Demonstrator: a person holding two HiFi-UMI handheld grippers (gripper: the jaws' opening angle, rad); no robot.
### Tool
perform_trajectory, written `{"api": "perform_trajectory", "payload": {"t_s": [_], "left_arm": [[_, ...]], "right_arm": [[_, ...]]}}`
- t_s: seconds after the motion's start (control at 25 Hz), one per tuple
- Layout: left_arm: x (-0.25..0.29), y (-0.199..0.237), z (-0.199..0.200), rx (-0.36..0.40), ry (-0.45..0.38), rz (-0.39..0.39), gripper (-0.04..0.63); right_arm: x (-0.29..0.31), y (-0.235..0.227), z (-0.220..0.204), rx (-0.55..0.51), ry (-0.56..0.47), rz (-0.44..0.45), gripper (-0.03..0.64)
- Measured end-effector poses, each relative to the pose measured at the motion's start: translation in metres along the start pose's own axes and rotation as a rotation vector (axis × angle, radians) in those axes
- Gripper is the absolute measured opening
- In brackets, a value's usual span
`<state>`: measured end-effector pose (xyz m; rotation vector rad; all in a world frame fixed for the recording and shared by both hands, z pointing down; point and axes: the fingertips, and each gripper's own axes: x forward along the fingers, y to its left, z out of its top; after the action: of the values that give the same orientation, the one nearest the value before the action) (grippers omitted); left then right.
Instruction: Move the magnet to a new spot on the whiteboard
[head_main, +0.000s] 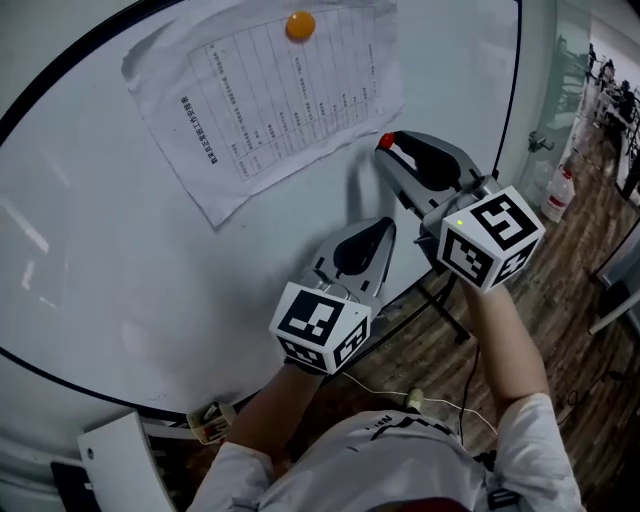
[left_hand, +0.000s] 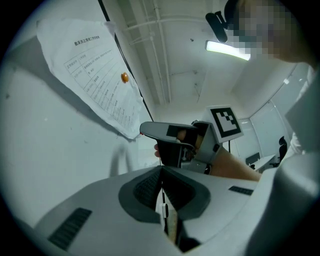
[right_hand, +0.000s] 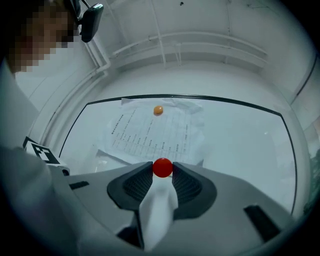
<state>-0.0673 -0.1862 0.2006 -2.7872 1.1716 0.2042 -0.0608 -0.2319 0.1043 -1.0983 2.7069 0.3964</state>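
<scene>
Red magnet pinched at very tips of right gripper, by lower edge of paper, close to whiteboard. Left gripper closed, empty. Risks: shallow grip, round magnet may pop free; paper hangs on orange magnet alone, nudge could shift it.

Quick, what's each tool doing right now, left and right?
Left tool: shut, nothing between its jaws.
Right tool: shut on the red magnet.
</scene>
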Motion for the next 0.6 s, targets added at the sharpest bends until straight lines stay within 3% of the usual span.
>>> {"api": "perform_trajectory", "payload": {"t_s": [0.6], "left_arm": [[-0.006, 0.017, 0.018, 0.023, -0.033, 0.032, 0.012]], "right_arm": [[0.045, -0.009, 0.002, -0.135, 0.059, -0.044, 0.129]]}}
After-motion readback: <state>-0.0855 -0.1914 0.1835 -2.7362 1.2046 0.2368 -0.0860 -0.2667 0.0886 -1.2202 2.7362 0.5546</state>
